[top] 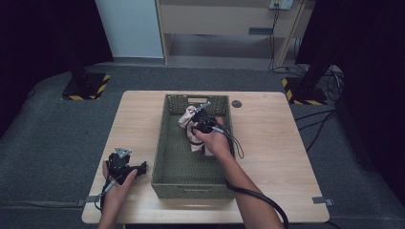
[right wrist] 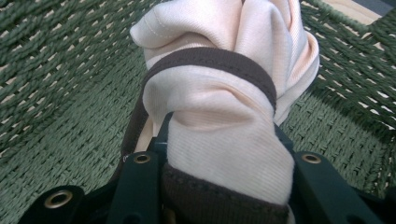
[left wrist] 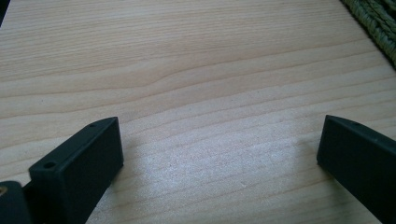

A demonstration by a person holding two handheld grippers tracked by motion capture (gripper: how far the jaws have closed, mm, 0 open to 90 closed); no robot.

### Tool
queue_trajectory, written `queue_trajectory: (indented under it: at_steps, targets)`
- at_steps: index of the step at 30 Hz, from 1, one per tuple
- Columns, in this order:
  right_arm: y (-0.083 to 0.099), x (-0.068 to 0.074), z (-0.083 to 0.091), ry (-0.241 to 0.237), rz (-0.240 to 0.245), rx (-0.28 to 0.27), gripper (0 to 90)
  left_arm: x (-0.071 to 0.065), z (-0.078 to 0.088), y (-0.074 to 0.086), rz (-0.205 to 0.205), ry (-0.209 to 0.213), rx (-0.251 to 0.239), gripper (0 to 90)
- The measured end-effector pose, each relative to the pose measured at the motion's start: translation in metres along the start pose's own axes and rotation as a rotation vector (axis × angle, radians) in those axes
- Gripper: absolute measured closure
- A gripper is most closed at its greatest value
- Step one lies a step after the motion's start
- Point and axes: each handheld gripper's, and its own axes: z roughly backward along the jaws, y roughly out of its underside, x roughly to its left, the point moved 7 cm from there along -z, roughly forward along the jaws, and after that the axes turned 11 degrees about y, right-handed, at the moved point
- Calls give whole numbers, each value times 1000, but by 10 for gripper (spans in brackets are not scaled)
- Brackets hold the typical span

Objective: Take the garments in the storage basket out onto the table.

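Observation:
A cream cloth with dark brown trim [right wrist: 219,107] is bunched between the jaws of my right gripper [right wrist: 219,172], which is shut on it just above the floor of the green woven basket [top: 168,162]. From above, the same cloth [top: 185,117] hangs from the right gripper [top: 198,114] near the basket's far end, with part trailing below the hand. My left gripper [top: 138,168] rests over the wooden table [top: 267,143] left of the basket. Its jaws stand wide apart over bare wood in the left gripper view, the left gripper [left wrist: 219,154] holding nothing.
A small dark round disc [top: 236,103] lies on the table beyond the basket's far right corner. The basket's green rim [left wrist: 373,23] edges into the left gripper view. Black stands with yellow-striped bases [top: 86,86] flank the table on the floor.

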Motion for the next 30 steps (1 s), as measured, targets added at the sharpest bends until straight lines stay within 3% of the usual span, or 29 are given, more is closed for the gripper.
queue_trajectory:
  at_steps: [10,30]
  targets:
    - [-2,-8,12,5,-7,-17,603,0,0,0,0,0,0,0]
    - [-6,-10,29,3,4,-35,603,0,0,0,0,0,0,0]
